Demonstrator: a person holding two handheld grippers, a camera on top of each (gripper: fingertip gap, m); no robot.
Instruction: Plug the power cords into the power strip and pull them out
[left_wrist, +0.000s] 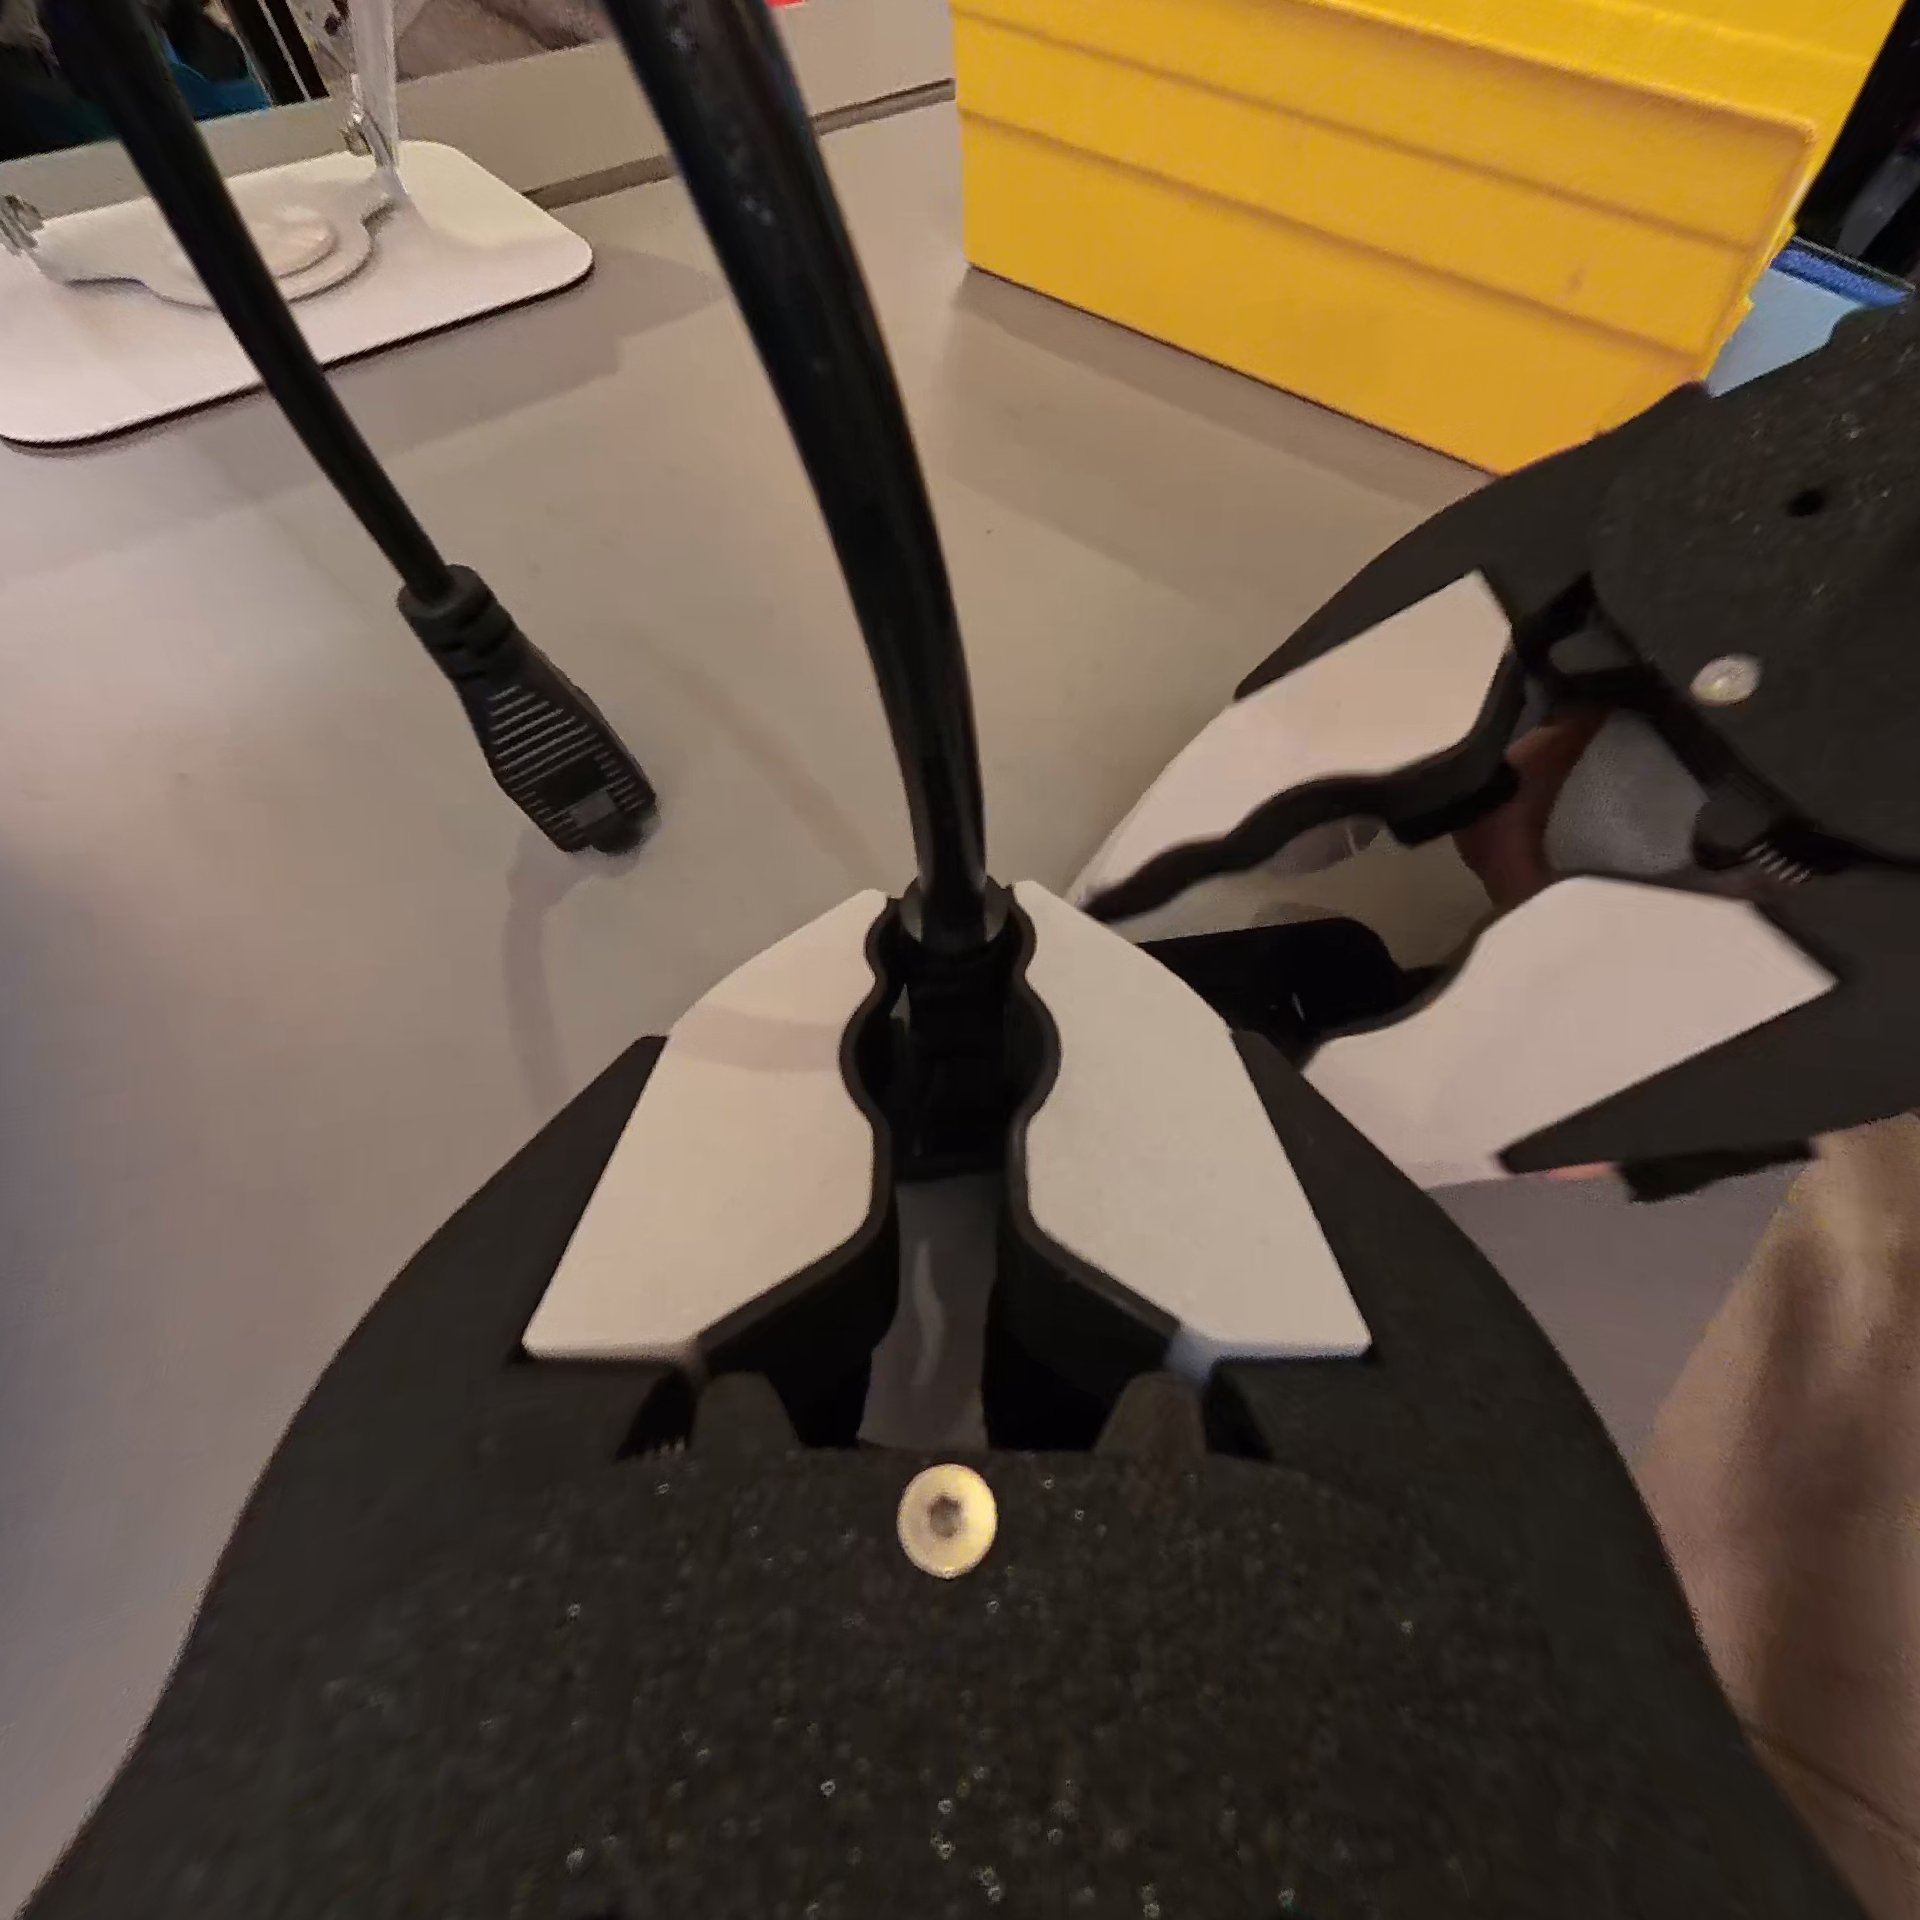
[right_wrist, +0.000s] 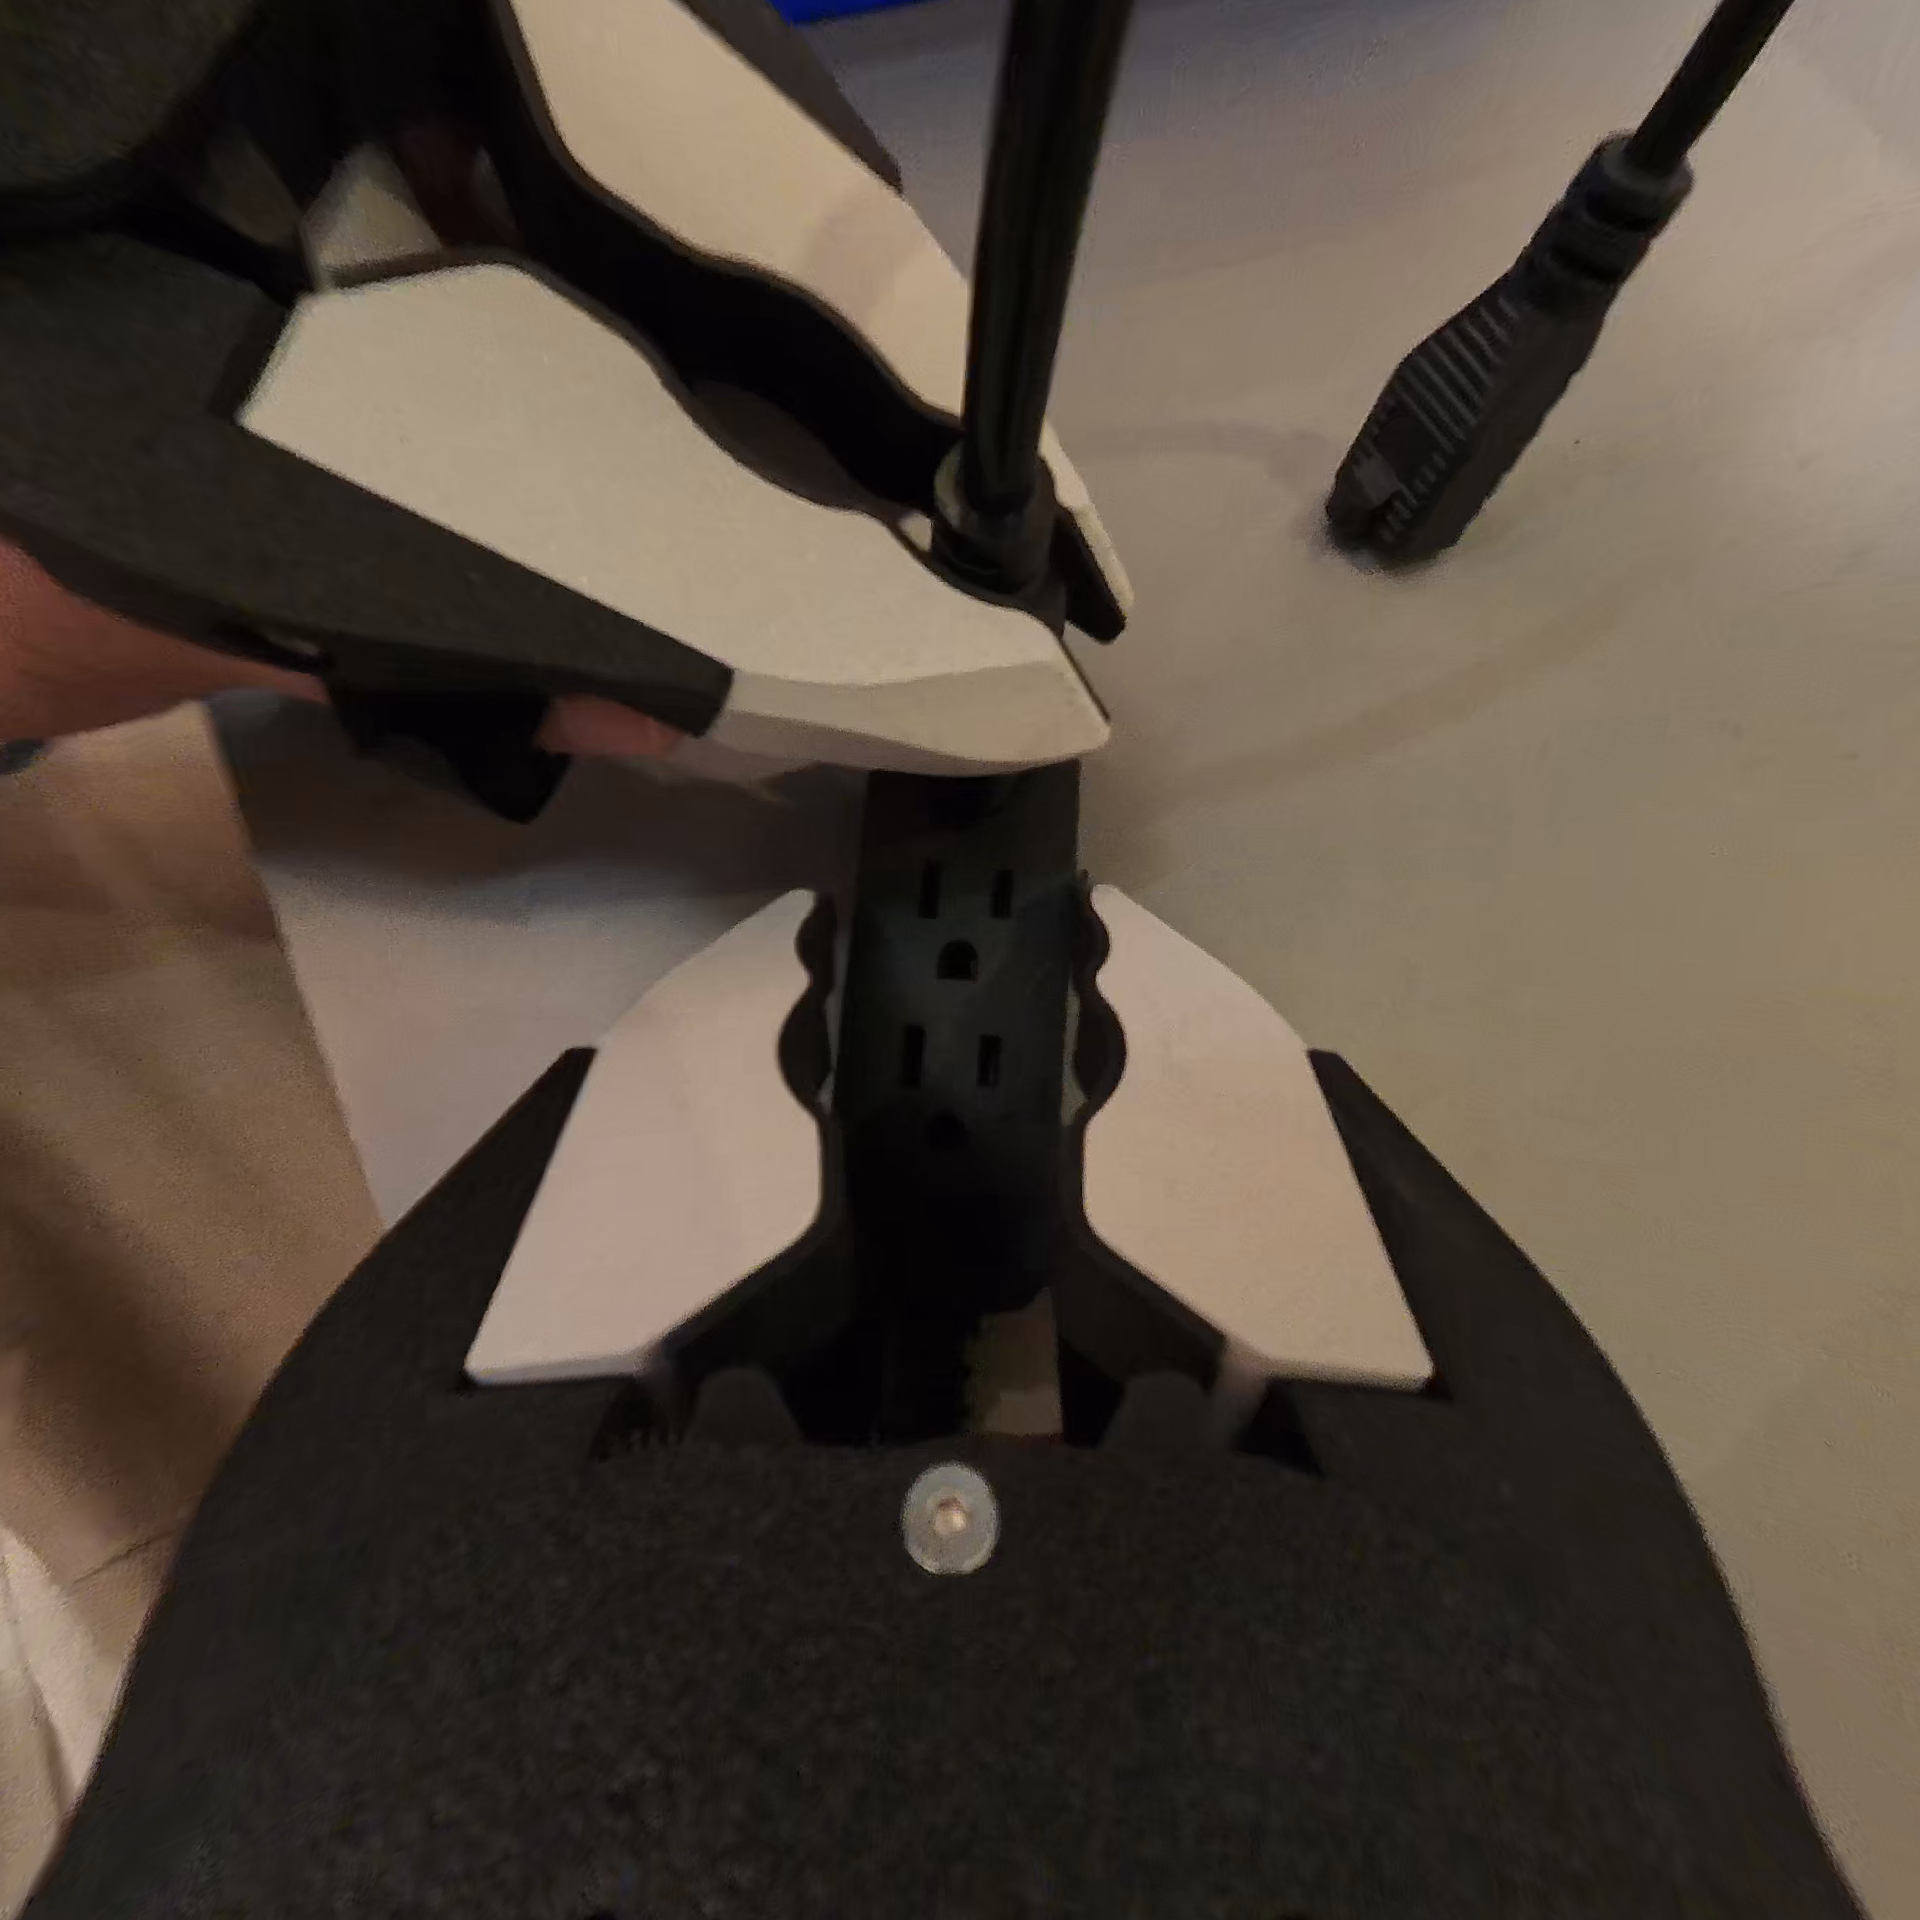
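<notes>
1. Two black power cords show in the left wrist view. The left gripper (left_wrist: 951, 940), with pale grey pads on black arms, has its fingers nearly together, clamped on the black moulded plug (left_wrist: 951, 1049) of the thicker cord (left_wrist: 883, 436), which rises up and away from the fingertips. The second cord's ribbed black plug (left_wrist: 545, 743) rests loose on the grey tabletop (left_wrist: 260, 935), to the left and apart from the gripper.
2. In the same view, a stack of yellow plastic bins (left_wrist: 1382, 197) stands behind on the right; what is inside them cannot be seen. A white flat stand base (left_wrist: 260, 270) lies at the back left. The right gripper (left_wrist: 1247, 966) reaches in from the right, part-way open around something black.
3. The right wrist view shows that gripper (right_wrist: 956, 914) holding the long black power strip (right_wrist: 956, 997) by its sides, fingers spread only as wide as the strip. Two sockets facing up are free.
4. Just beyond those sockets, the left gripper (right_wrist: 1039, 582) covers the strip's far end with the gripped plug (right_wrist: 982, 540); whether the prongs are seated is hidden. The loose plug (right_wrist: 1455, 416) lies well off to the right.
</notes>
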